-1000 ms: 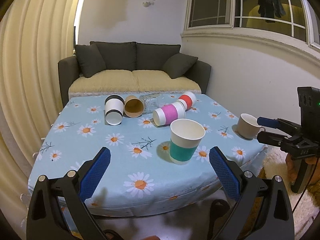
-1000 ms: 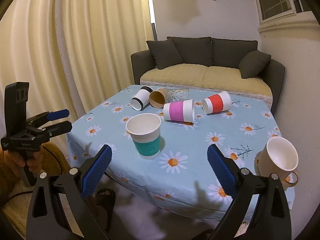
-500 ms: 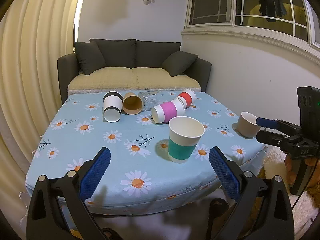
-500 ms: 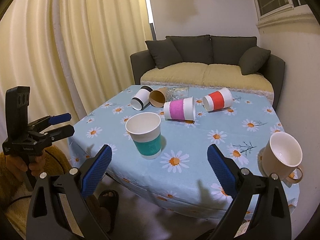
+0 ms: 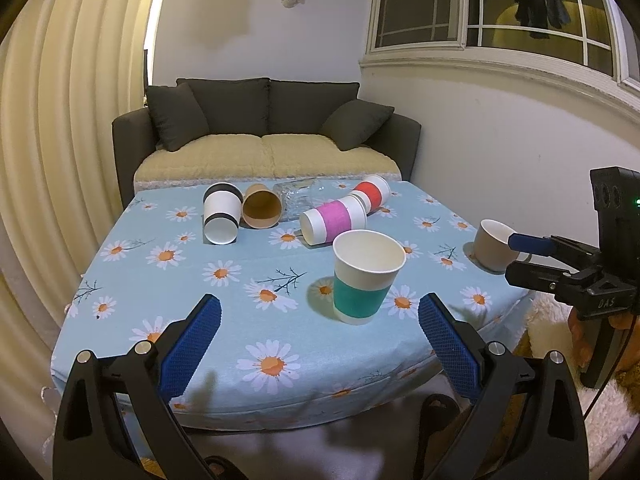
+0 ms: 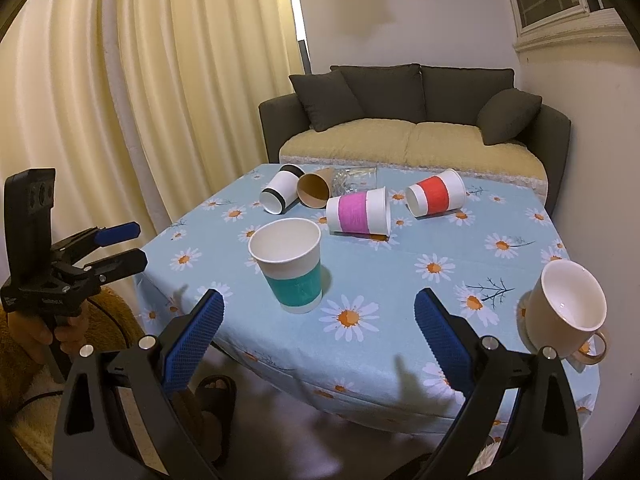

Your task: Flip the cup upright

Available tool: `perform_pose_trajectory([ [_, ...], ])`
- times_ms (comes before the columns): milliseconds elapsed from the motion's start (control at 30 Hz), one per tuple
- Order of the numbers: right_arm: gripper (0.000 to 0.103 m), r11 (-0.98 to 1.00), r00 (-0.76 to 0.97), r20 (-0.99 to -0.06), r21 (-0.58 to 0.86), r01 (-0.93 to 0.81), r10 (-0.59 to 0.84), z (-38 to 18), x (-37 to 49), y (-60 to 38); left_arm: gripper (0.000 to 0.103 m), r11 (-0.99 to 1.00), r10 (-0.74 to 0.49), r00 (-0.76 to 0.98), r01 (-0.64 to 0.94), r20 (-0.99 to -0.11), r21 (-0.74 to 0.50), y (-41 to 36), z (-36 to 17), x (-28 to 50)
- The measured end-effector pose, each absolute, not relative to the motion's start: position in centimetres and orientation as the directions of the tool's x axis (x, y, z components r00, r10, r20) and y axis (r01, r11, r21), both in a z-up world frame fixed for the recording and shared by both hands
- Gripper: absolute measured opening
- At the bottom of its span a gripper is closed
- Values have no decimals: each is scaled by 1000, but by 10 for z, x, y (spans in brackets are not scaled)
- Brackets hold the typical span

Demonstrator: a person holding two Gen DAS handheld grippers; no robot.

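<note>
Left wrist view, teal cup [image 5: 366, 276] upright, left gripper [image 5: 320, 332] spread wide.

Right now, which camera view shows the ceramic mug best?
The right wrist view: the ceramic mug stands upright and large near the table corner, its inside and handle visible. In the left wrist view the right gripper partly hides it.
</note>
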State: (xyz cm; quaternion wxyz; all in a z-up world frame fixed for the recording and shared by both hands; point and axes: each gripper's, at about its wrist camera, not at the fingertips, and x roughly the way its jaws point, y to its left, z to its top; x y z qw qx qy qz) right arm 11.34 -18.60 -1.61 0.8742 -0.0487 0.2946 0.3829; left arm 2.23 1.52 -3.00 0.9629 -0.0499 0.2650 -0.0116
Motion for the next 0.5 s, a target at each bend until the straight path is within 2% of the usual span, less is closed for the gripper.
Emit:
perform_pose_trajectory([
  [500, 95, 702, 532, -559, 133, -700, 637, -18, 113, -184, 97, 994, -49, 859, -5, -509, -105, 17, -29, 22],
])
